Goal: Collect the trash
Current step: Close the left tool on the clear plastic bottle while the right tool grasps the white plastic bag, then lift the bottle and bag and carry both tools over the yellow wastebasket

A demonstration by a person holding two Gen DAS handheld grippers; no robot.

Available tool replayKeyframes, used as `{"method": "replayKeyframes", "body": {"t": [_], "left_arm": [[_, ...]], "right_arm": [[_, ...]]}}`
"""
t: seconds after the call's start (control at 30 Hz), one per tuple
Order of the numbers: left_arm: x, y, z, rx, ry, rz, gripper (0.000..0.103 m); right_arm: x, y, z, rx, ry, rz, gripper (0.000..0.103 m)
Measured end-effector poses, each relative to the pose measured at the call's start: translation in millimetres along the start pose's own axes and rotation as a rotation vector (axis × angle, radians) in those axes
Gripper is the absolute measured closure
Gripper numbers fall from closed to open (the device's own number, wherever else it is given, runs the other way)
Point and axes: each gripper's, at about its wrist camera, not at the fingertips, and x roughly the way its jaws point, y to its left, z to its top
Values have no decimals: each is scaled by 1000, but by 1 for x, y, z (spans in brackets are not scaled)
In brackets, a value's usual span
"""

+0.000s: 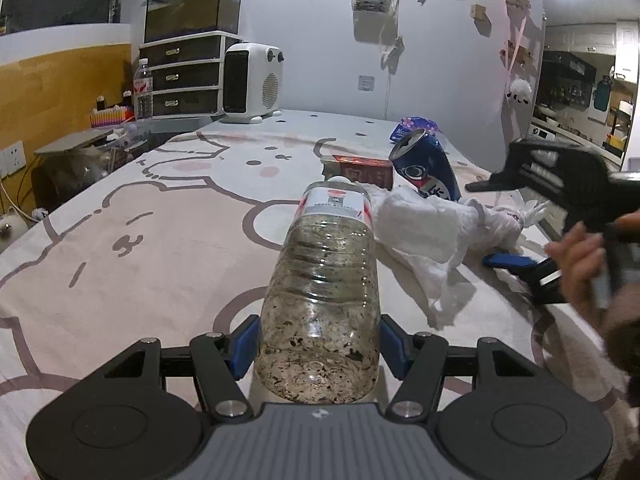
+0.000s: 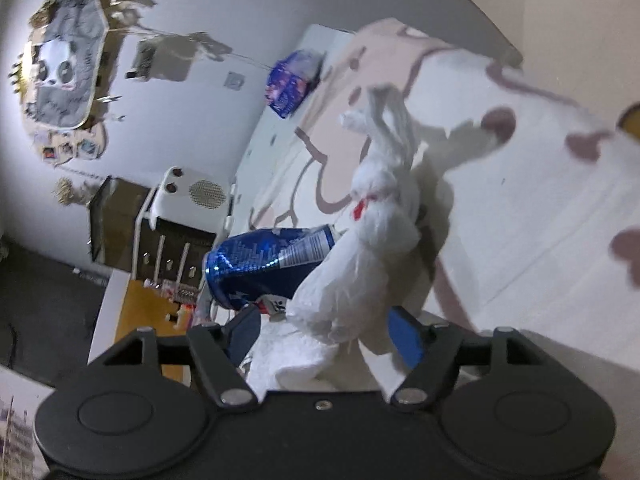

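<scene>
Fingers (image 1: 247,346) of the left gripper (image 1: 320,350) are clamped on a clear plastic bottle (image 1: 326,280) above the bed (image 1: 140,240). Right gripper (image 2: 326,334) is spread apart around a knotted white bag (image 2: 360,256), beside a blue can (image 2: 264,264).

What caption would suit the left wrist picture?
Left gripper clamps a dirty plastic bottle above a cartoon-print cloth, beside crumpled tissue and a blue can.

The bed (image 1: 140,240) — cartoon-print cover — bears a tissue (image 1: 420,232), red box (image 1: 360,170) and tied white bag (image 2: 360,264).
</scene>
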Motion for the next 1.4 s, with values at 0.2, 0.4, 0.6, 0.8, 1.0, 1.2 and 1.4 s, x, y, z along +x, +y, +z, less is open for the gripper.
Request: {"method": "replayKeyframes", "body": {"t": [0.2, 0.4, 0.6, 0.8, 1.0, 1.2, 1.4], "left_arm": [[0, -2, 0, -4, -2, 9, 40], [-4, -5, -4, -24, -8, 15, 41], [-14, -8, -12, -41, -13, 14, 41], [-31, -15, -24, -68, -22, 22, 41], [-53, -25, -40, -81, -23, 28, 41], [-79, -39, -61, -74, -36, 46, 41], [-96, -48, -76, -100, -61, 70, 41]], "right_arm": [[13, -6, 0, 69, -23, 8, 53], [1, -15, 7, -18, 78, -14, 75], [-34, -12, 13, -286, 253, -45, 76], [-78, -5, -1, -585, 445, -65, 75], [-120, -1, -21, -841, 586, -93, 74], [-154, -1, -29, -1047, 583, -146, 65], [-184, -13, -37, -1093, 347, -60, 51]]}}
